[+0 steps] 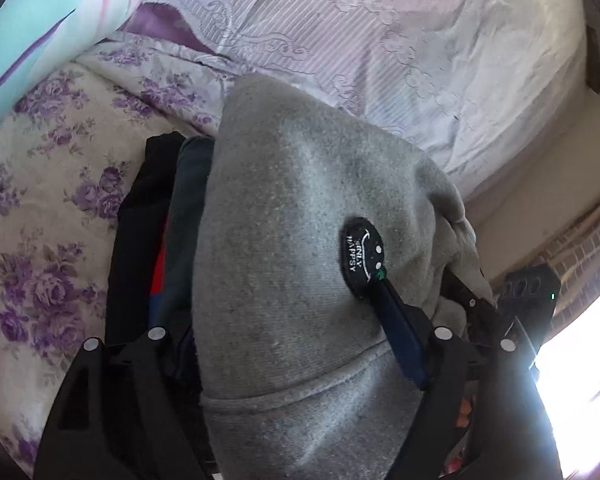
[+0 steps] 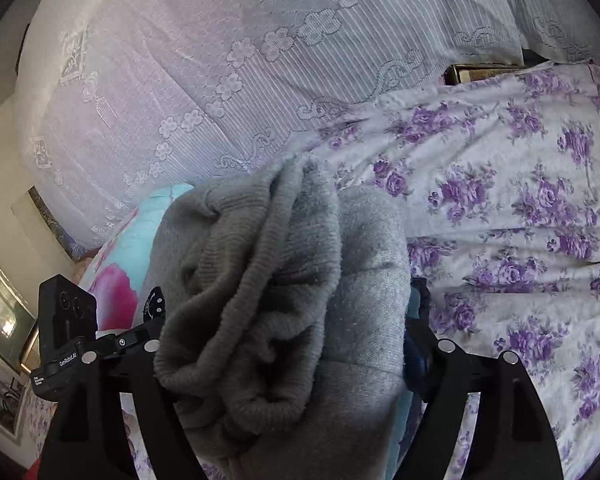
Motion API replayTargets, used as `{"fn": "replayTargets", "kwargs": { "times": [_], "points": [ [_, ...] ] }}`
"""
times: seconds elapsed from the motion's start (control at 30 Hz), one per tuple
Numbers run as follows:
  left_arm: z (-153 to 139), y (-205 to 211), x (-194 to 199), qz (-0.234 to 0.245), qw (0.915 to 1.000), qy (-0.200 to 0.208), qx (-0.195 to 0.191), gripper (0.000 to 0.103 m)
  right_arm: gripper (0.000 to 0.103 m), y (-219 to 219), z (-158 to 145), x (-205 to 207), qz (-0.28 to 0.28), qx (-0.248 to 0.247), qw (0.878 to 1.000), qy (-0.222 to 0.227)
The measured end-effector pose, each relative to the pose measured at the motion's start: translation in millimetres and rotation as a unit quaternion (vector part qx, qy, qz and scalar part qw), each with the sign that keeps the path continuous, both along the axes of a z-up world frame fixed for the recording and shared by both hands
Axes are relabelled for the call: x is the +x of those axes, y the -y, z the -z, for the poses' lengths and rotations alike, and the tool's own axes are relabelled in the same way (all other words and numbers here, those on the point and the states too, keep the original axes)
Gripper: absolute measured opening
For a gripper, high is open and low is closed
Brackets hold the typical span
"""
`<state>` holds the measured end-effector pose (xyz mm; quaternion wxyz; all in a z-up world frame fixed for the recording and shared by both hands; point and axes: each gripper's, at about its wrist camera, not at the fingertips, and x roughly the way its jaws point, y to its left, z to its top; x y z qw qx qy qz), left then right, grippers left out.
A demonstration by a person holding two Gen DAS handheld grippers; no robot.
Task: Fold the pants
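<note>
From the left wrist, the left hand-held gripper (image 1: 300,280) stands spread around the folded grey pants (image 1: 284,240), which top a pile of dark clothes (image 1: 148,216) on the bed (image 1: 40,200). From the right wrist, the right hand-held gripper (image 2: 296,292) is likewise spread around the pants' bunched cuffs (image 2: 252,280).

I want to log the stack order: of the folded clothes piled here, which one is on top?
The grey pants with the black oval patch; the black garment and dark teal one only peek out beneath.
</note>
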<state>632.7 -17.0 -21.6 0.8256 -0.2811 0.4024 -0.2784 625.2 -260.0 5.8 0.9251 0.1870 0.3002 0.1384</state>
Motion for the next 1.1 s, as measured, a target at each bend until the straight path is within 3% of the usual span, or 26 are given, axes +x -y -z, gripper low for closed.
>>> {"fn": "replayTargets", "kwargs": {
  "times": [0.1,0.17,0.27,0.37,0.47,0.57,0.6,0.67,0.77,0.83,0.97,1.03,1.1],
  "points": [
    [-11,4,-4,-0.011,0.9992,0.008,0.036,0.078,0.081,1,-11,-1,-0.001,-0.004,1.000,0.003],
    [-27,4,-15,-0.045,0.9955,0.030,0.078,0.080,0.081,-1,-21,-6,0.004,-0.005,1.000,0.010],
    [-51,-3,-24,-0.067,0.9908,0.068,0.096,0.087,0.081,-11,-38,-21,0.009,-0.020,1.000,0.018],
    [-71,-8,-35,-0.100,0.9818,0.086,0.137,0.090,0.083,-28,-46,-32,0.018,-0.079,0.996,0.031],
    [-75,-7,-43,-0.102,0.9772,0.082,0.167,0.092,0.096,-32,-48,-30,0.054,-0.136,0.989,0.031],
    [-63,-2,-46,-0.092,0.9759,0.060,0.189,0.092,0.096,-6,-43,-16,0.069,-0.050,0.996,-0.009],
    [-58,0,-47,-0.087,0.9755,0.053,0.195,0.092,0.096,2,-44,-20,0.073,-0.013,0.997,-0.005],
    [-49,3,-49,-0.083,0.9741,0.051,0.204,0.092,0.096,5,-55,-38,0.097,-0.006,0.994,0.042],
    [-44,6,-56,-0.081,0.9716,0.056,0.215,0.092,0.097,-9,-82,-67,0.135,-0.077,0.980,0.126],
    [-43,6,-59,-0.085,0.9713,0.059,0.215,0.092,0.097,-32,-86,-76,0.120,-0.132,0.973,0.150],
    [-41,5,-59,-0.096,0.9715,0.051,0.210,0.092,0.098,-72,-51,-41,0.135,-0.294,0.944,0.064],
    [-43,4,-64,-0.101,0.9708,0.047,0.213,0.092,0.099,-69,-41,-33,0.143,-0.286,0.947,0.043],
    [-49,2,-75,-0.104,0.9692,0.051,0.217,0.092,0.099,-64,-52,-48,0.155,-0.245,0.955,0.068]
  ]
}}
